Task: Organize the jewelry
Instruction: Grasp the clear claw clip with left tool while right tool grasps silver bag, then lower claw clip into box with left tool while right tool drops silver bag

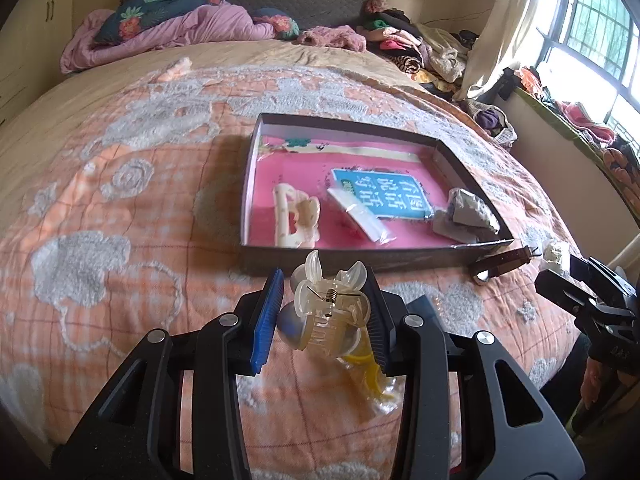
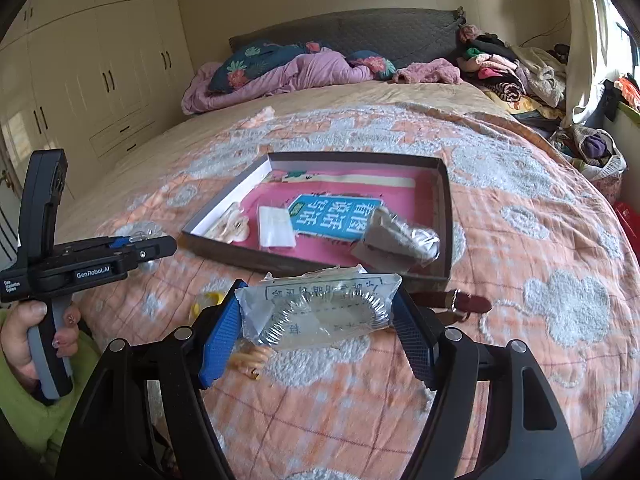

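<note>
Two grippers, each holding something over the bed

Both grippers tilt down toward the bed [image 1: 120, 184]. The left gripper [image 1: 324, 312] has its fingers [image 1: 269, 320] pinching a clear hair clip [image 1: 328, 308]. A hand [image 2: 38, 336] in a green sleeve [image 2: 24, 408] holds its handle upright. The right gripper [image 2: 316, 320] has its fingers [image 2: 220, 340] spread wide and pressed on a clear bag [image 2: 320, 312] with a shiny piece inside. Farther out, a flat box [image 1: 360, 262] lies on the bed, holding a cream hair clip [image 1: 296, 216], a blue booklet [image 1: 384, 196] and a small white packet [image 1: 356, 210].
</note>
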